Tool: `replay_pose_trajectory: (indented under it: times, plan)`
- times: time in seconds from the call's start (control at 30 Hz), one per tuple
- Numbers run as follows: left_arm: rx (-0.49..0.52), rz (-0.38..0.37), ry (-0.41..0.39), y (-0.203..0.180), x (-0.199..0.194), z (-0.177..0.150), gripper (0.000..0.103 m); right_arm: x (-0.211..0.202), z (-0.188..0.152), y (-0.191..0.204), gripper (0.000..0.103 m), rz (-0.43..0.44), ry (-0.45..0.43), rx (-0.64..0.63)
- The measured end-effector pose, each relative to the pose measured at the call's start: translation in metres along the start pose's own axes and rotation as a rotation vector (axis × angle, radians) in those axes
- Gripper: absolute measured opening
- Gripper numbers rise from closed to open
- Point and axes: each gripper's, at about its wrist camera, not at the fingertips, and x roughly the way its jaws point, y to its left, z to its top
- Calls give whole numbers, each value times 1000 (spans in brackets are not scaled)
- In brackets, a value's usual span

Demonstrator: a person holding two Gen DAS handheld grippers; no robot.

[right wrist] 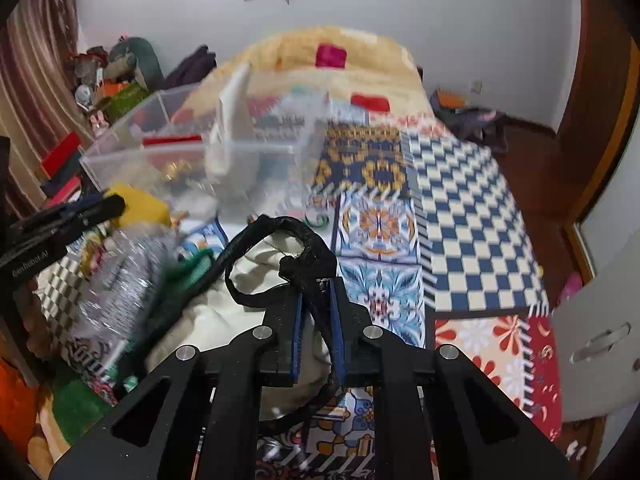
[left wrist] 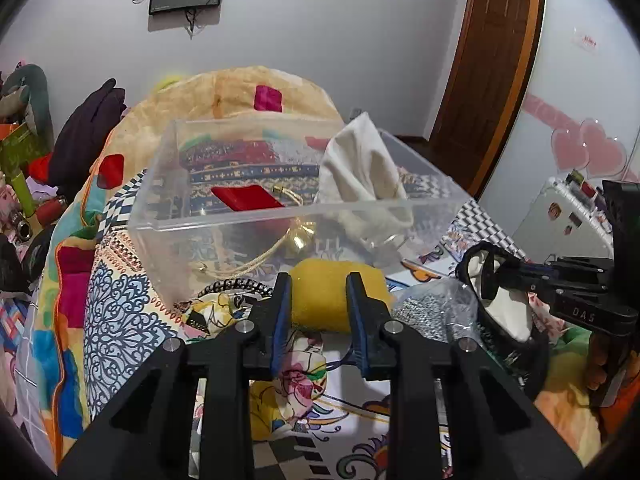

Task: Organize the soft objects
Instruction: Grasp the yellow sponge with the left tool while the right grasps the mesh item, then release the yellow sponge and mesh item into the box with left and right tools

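A clear plastic box (left wrist: 224,216) stands on the bed and holds a red pouch (left wrist: 244,197) and a cream cloth (left wrist: 364,168). My left gripper (left wrist: 318,284) is open, its fingers on either side of a yellow sponge (left wrist: 320,296) in front of the box. My right gripper (right wrist: 316,284) is shut on the black strap (right wrist: 296,232) of a cream bag (right wrist: 256,276) and lifts it; it also shows in the left wrist view (left wrist: 496,276). The box appears blurred in the right wrist view (right wrist: 120,148).
A crinkled clear plastic bag (left wrist: 432,308) lies right of the sponge. A floral cloth (left wrist: 300,376) lies under my left gripper. Patterned quilt (right wrist: 460,216) covers the bed. Clutter (left wrist: 24,184) sits at the left. A door (left wrist: 492,64) and a white cabinet (right wrist: 596,340) stand at the right.
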Motion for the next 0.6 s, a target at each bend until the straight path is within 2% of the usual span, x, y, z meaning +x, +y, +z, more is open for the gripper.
replay_pose_trajectory:
  times: [0.23,0.6]
  plan:
    - [-24,-5,-91,5,-36,14,26,-31,21,9,9,4,-109,-23]
    - [-28,38,-245,14,-82,44,26,-64,71,29,9,22,-299,-53]
